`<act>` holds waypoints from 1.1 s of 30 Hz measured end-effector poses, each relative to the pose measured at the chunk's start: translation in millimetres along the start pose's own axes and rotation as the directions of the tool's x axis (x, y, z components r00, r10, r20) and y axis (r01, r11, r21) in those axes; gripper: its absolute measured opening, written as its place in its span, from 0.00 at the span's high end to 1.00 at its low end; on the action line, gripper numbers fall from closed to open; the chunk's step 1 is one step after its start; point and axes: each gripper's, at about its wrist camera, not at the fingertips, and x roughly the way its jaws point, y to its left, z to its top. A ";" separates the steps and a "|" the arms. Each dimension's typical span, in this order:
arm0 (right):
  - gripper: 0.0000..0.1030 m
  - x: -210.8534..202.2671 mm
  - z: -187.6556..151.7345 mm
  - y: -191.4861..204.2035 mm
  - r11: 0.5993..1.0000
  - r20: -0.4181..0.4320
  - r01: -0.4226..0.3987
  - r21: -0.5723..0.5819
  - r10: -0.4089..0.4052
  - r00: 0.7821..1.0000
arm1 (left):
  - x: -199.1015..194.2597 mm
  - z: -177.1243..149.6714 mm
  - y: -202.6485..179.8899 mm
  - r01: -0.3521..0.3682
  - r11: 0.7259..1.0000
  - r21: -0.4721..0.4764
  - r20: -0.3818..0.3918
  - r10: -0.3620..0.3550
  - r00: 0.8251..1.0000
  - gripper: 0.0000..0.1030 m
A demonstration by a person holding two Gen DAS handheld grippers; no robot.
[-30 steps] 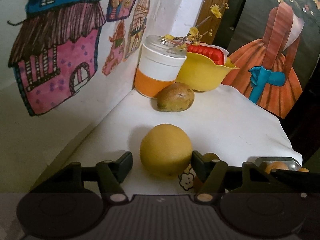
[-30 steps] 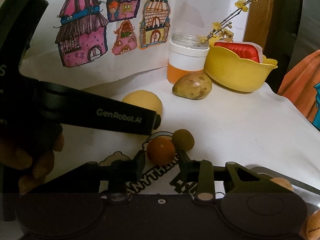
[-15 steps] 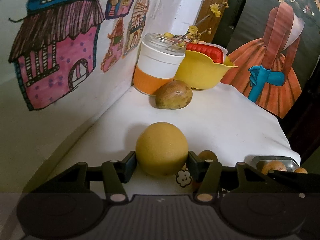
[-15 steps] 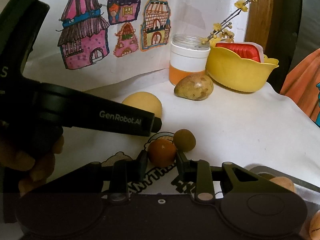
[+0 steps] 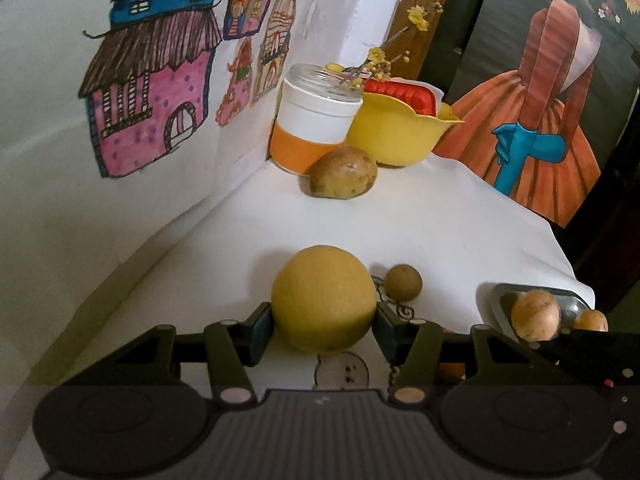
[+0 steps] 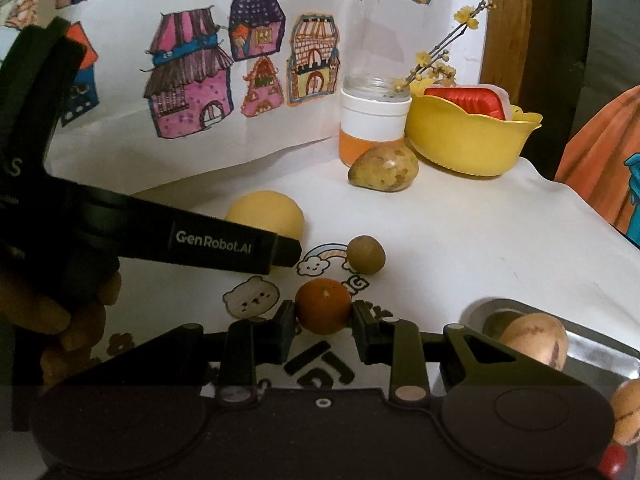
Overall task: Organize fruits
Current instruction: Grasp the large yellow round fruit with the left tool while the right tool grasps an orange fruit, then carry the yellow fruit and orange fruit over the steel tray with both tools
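Left wrist view puts the large yellow fruit right where we hold it: the left gripper has both pads pressed against its sides, whereas a second ago the fingers stood wide of it with a gap on each side. Just beyond the right finger sits a small brown round fruit, and farther right a metal tray holds two tan fruits.

From the right wrist view, the right gripper is clamped on the small orange, both pads touching it; half a second back the pads had only just reached its sides. The orange appears lifted a little off the printed cloth, though we cannot be sure. The brown fruit now lies clear ahead of the orange rather than touching it as before.

Farther ahead of both grippers, a speckled mango rests against the orange-and-white jar, beside the yellow bowl with a red item inside. Painted house drawings hang behind.
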 end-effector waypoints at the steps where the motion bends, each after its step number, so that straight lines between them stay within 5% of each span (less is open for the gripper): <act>1: 0.69 -3.3 -1.7 0.4 1.000 0.003 -0.002 0.003 0.002 1.000 | -2.2 -2.0 -0.9 0.001 1.000 0.000 -0.001 -0.001 1.000 0.44; 18: 0.69 -72.3 -39.4 -11.5 0.997 0.066 0.023 0.068 -0.027 0.997 | -38.8 -24.3 -33.9 0.027 0.999 0.034 -0.001 -0.027 1.000 0.44; 33: 0.69 -145.8 -82.5 -53.0 0.976 0.107 0.148 0.162 -0.167 0.980 | -61.1 -46.3 -104.6 0.134 0.982 0.135 -0.015 -0.133 0.991 0.44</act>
